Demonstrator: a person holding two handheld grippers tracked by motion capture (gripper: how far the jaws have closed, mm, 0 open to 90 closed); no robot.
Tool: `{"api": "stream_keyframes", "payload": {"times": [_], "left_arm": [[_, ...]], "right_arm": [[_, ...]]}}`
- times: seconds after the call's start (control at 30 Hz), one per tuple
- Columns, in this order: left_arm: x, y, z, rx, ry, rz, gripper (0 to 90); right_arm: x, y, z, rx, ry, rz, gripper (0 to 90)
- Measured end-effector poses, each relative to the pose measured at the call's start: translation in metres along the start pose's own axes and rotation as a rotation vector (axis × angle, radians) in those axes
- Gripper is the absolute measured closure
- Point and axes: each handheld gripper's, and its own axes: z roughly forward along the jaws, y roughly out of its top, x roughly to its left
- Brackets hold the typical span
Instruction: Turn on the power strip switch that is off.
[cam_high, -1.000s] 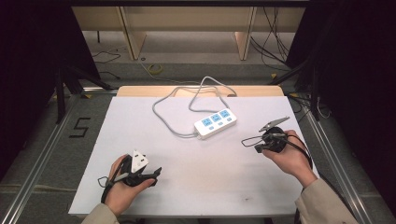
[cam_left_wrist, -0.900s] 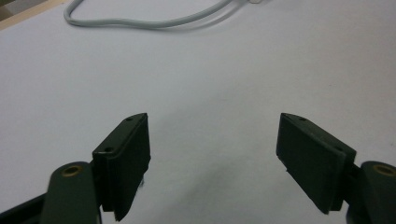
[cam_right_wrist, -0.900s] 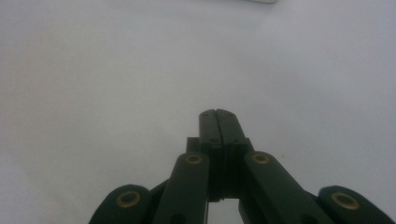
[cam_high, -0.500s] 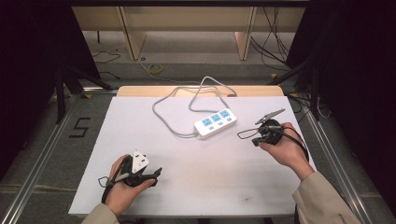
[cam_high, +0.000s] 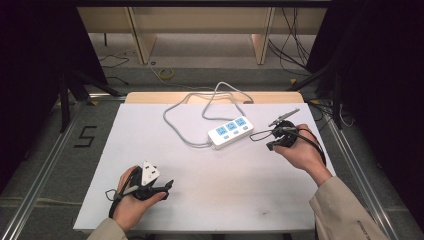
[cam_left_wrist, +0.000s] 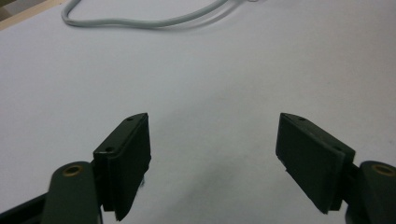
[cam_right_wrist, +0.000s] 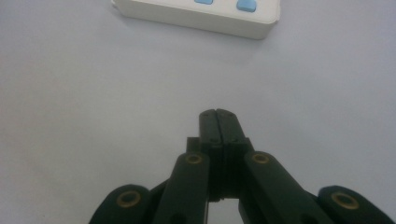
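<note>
Looking down: a person sits at a white counter (cam_high: 210, 200), forearms entering from the near edge, one gripper in each hand.
Left gripper (cam_high: 167, 184): held low at the near left of the counter, pointing to the right. A grey three-cornered plate sits on top of it.
Left fingers (cam_left_wrist: 126, 158): spread wide apart in the left gripper view, with bare white counter between them. They grasp nothing.
Left hand (cam_high: 131, 202): wrapped around the gripper's handle, resting at the near left.
Right gripper (cam_high: 254, 137): held at the far right of the counter, its tip pointing left toward the strip, near the strip's right end but apart from it.
Right fingers (cam_right_wrist: 219, 128): pressed flat together in the right gripper view, with nothing between them.
Right hand (cam_high: 300, 150): closed around the gripper, a beige sleeve (cam_high: 345, 210) behind it and a black cable looping over the wrist.
Strip (cam_high: 230, 131): a white power strip with blue sockets, lying at an angle on the far middle of the counter. In the right gripper view its near edge shows just ahead of the closed fingers.
Cord (cam_high: 187, 110): a grey cord curls from the strip's left end in loops toward the far edge of the counter. A stretch of it crosses the top of the left gripper view.
Floor: a dark mark shaped like a 5 (cam_high: 86, 136) lies to the left of the counter.
</note>
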Motion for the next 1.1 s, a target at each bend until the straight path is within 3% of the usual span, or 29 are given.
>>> {"api": "stream_keyframes", "payload": {"times": [1.1], "left_arm": [[-0.003, 0.000, 0.001, 0.005, 0.001, 0.017, 26.8]], "right_arm": [[-0.002, 0.034, 0.022, 0.030, -0.001, -0.010, 90.0]]}}
